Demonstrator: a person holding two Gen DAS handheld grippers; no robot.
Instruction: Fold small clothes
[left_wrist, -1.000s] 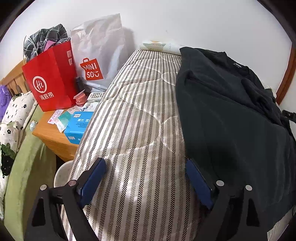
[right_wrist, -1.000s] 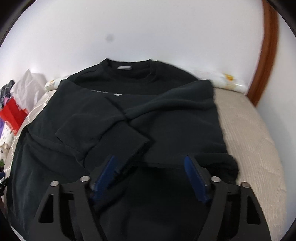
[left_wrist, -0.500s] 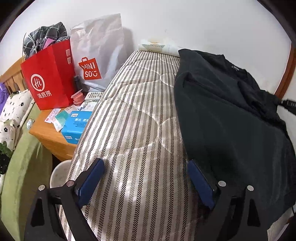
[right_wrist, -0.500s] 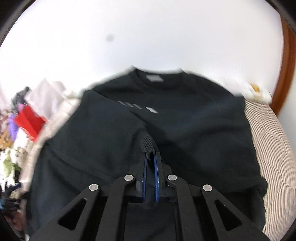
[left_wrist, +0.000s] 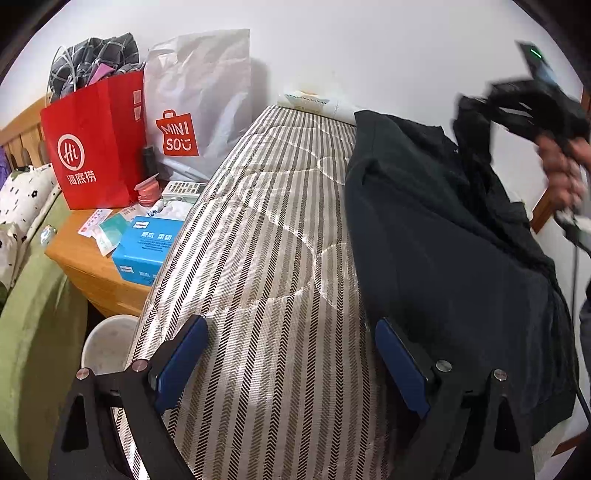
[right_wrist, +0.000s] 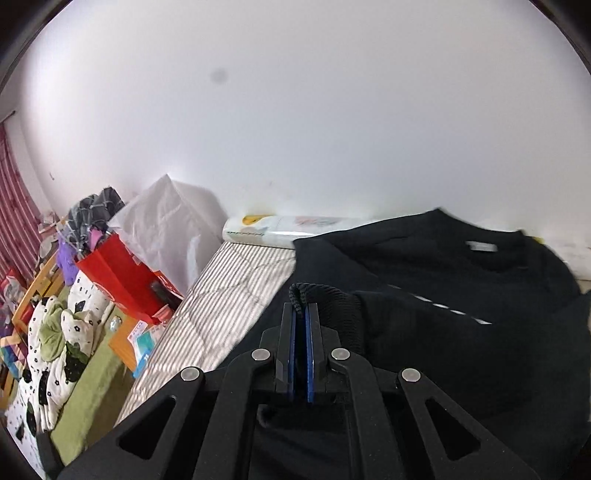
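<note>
1. Starting at the left, a red paper shopping bag (left_wrist: 94, 140) and a white plastic shopping bag (left_wrist: 199, 99) stand on a wooden bedside table (left_wrist: 79, 254), well clear of the work.
2. The left gripper (left_wrist: 291, 363) hovers low over the striped quilted mattress (left_wrist: 258, 240), fingers spread wide, gripping nothing.
3. The black long-sleeved sweatshirt (left_wrist: 443, 258) lies on the mattress's right half, collar toward the wall.
4. The right gripper (right_wrist: 301, 325), lifted, has its pads pressed together on the ribbed cuff (right_wrist: 325, 295) of a sleeve; which sleeve is probably unclear here.
5. Carry the cuff across the body, lay the sleeve flat, and pin the hem edge with the left.
</note>
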